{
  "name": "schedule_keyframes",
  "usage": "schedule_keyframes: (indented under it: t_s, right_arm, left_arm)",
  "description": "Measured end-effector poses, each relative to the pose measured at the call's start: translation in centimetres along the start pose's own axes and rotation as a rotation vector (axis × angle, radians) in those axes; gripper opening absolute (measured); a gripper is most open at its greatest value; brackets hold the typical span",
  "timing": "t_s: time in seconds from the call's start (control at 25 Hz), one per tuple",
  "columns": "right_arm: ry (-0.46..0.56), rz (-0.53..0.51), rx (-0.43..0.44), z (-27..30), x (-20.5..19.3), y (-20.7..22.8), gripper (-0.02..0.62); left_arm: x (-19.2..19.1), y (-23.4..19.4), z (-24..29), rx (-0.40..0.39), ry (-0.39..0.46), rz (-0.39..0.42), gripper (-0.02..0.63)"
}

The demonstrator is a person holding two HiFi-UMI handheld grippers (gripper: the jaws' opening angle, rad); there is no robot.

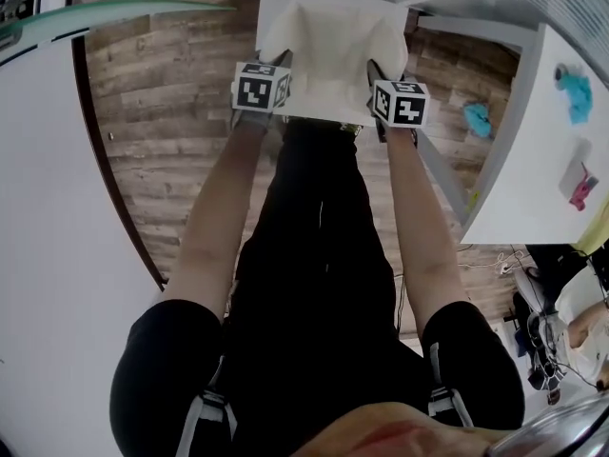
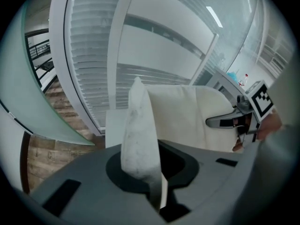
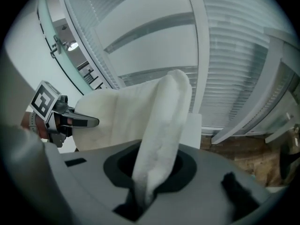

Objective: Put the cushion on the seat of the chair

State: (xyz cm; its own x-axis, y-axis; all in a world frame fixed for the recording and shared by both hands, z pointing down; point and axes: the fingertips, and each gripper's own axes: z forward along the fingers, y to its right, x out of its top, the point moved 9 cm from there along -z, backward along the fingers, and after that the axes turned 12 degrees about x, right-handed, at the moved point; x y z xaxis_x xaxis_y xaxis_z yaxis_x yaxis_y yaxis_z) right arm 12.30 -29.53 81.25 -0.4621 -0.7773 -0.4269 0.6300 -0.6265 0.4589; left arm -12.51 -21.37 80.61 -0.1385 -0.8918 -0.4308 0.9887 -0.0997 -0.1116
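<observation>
The cushion [image 1: 328, 50] is cream cloth, soft and faintly fuzzy, creased where the jaws pinch it. The chair [image 1: 271, 8] looks white, smooth and matt. The left gripper [image 2: 157, 193] and right gripper [image 3: 140, 198] have grey matt plastic shells; their marker cubes [image 1: 262, 86] are printed flat black and white. The floor [image 1: 162, 150] is weathered-looking, grainy wood plank, and the table [image 1: 523, 179] is smooth white

This looks like a modern office or lab workspace: tall glass partition walls with frosted horizontal stripes [image 2: 93, 55], long ceiling strip lights [image 2: 214, 17], smooth white worktables [image 1: 533, 160] on a brown wood-plank floor [image 1: 162, 131], and loose cables [image 1: 490, 260] trailing across that floor.
</observation>
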Motion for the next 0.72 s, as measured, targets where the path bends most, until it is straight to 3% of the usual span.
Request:
schedule_keyframes:
  t_s: [0.56,0.72]
  right_arm:
    - [-0.088,0.063,0.019,5.9,-1.4,5.7,0.068]
    - [-0.108,0.081,0.019,6.7,-1.6,6.6,0.102]
  left_arm:
    - [0.1,-0.9,7.5,0.022,-0.095,0.056,0.061]
    - [0.0,-1.6,8.8,0.043,-0.115,0.073,0.085]
